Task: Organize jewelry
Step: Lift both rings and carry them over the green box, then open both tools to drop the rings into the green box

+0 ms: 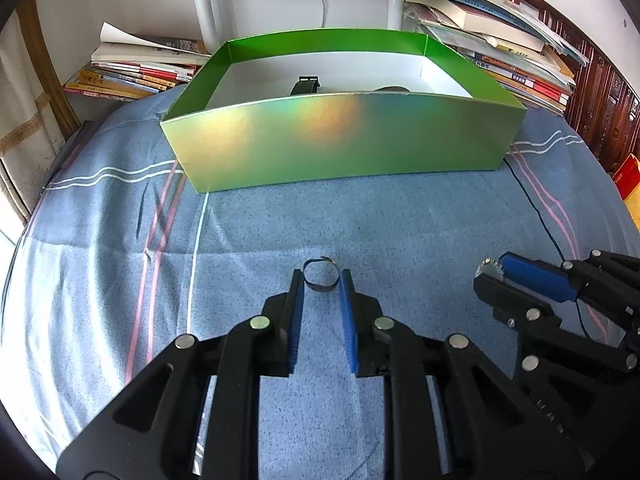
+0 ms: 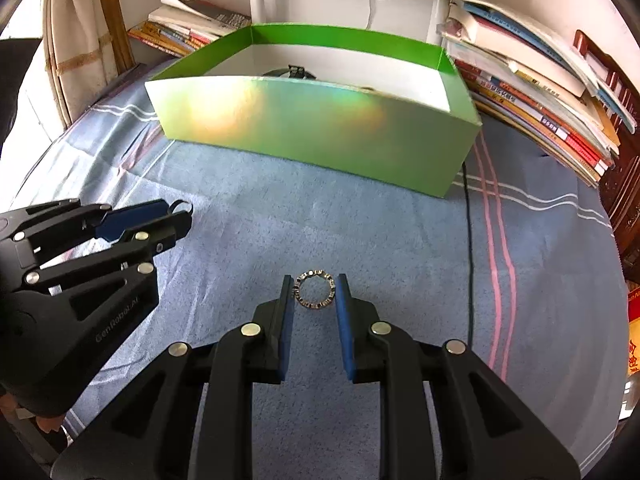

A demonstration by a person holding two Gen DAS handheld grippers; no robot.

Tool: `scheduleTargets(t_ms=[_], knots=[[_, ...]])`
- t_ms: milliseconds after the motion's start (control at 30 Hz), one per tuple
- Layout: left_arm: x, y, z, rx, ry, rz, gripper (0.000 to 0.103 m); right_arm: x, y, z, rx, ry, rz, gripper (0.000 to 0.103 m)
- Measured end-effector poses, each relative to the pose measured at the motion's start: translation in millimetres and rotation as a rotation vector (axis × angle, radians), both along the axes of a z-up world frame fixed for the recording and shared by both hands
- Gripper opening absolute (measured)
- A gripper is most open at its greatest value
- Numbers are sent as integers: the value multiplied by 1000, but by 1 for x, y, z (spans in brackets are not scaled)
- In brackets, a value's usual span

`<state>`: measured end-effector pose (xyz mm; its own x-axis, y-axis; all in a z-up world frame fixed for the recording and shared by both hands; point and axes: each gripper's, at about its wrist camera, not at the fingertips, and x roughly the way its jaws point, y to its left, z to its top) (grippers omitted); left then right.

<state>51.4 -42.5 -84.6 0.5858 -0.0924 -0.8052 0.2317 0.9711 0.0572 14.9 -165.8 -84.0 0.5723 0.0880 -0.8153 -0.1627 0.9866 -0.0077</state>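
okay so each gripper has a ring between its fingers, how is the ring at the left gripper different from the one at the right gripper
The left gripper has a plain ring: a smooth, dark, flat metal band. The right gripper has a studded ring: its band is set all round with small pale stones. The plain ring's band looks broader and unbroken; the studded ring's edge looks bumpy. Both stand on edge between blue finger pads, above the blue cloth, short of the green box.

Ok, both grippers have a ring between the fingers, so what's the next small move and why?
Probably carry both forward over the near wall of the green box and release inside. The left gripper pinches a plain thin metal ring, the right gripper a studded metal ring, and both appear held above the blue striped cloth. A dark watch already lies in the box.
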Motion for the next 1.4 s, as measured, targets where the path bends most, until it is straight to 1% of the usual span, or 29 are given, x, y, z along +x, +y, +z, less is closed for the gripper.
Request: scheduleTargets(t_ms=[667, 767, 867, 933, 1033, 1100, 1167, 1233, 1300, 1400], knots=[[-1, 2, 0, 0, 8, 3, 18, 0, -1, -3, 0, 15, -1, 21], [-1, 3, 0, 0, 9, 5, 18, 0, -1, 0, 0, 7, -2, 21], [0, 6, 6, -4, -3, 5, 18, 1, -3, 10, -4, -20, -5, 21], [1, 8, 13, -10, -20, 9, 18, 4, -4, 21, -6, -50, -5, 21], [9, 17, 31, -45, -44, 3, 18, 12, -8, 42, -3, -103, -11, 21], [18, 24, 48, -57, -80, 12, 18, 17, -12, 58, -4, -151, -16, 21], [26, 29, 65, -68, -116, 17, 18, 26, -17, 80, 10, -216, -19, 21], [39, 32, 84, -77, -164, 15, 18, 41, -23, 95, 37, -251, -28, 21], [54, 31, 97, -78, -182, 7, 18, 60, -27, 100, 60, -249, -43, 21], [85, 26, 104, -97, -172, -15, 18, 96, -29, 88, 64, -197, -70, 21]])
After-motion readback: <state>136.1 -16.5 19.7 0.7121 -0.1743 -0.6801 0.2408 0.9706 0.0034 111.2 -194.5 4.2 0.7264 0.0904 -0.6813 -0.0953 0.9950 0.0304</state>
